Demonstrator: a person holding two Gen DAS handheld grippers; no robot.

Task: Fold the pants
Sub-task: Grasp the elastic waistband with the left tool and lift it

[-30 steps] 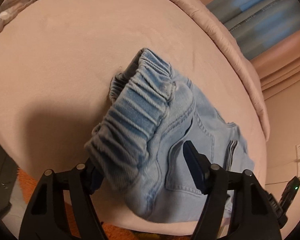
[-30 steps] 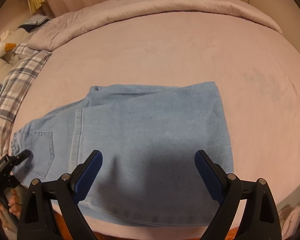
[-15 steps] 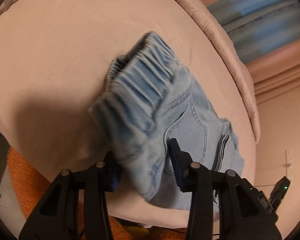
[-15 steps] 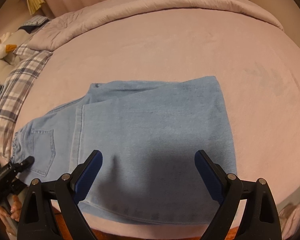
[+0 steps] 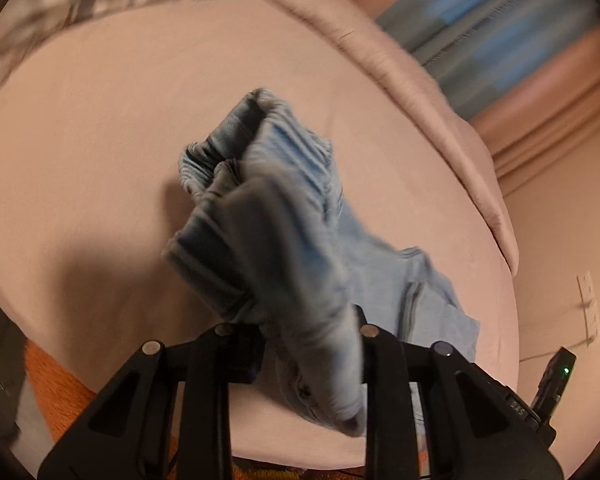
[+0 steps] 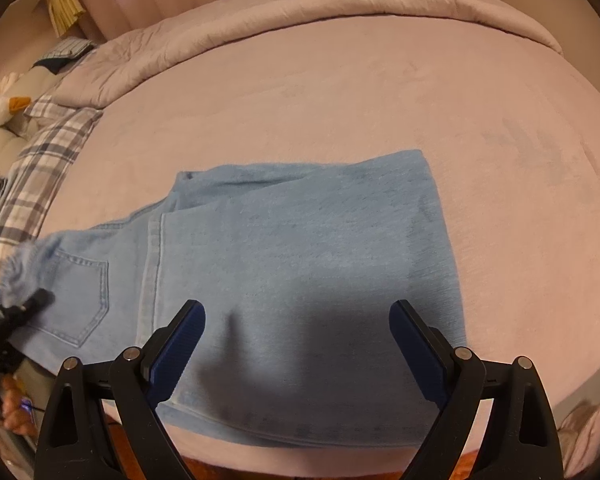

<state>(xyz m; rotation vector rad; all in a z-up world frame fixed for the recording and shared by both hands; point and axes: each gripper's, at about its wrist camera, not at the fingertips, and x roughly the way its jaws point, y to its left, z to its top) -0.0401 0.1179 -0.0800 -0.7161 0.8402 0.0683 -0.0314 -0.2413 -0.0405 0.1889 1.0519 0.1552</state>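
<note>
We carry the waistband (image 5: 284, 184) toward the legs, keeping the layers even. Our left gripper (image 5: 308, 344) is clamped on the pants (image 6: 300, 272) at 6 o'clock, lifting them off the bed (image 6: 340, 100); our right gripper (image 6: 296, 344) hovers wide open over the legs lying flat toward 12 o'clock

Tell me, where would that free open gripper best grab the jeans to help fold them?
Probably the near hem edge of the jeans, approached low from the bed's front side. That edge lies flat, directly between the open right gripper's fingers. The left gripper already pinches the waistband end.
</note>
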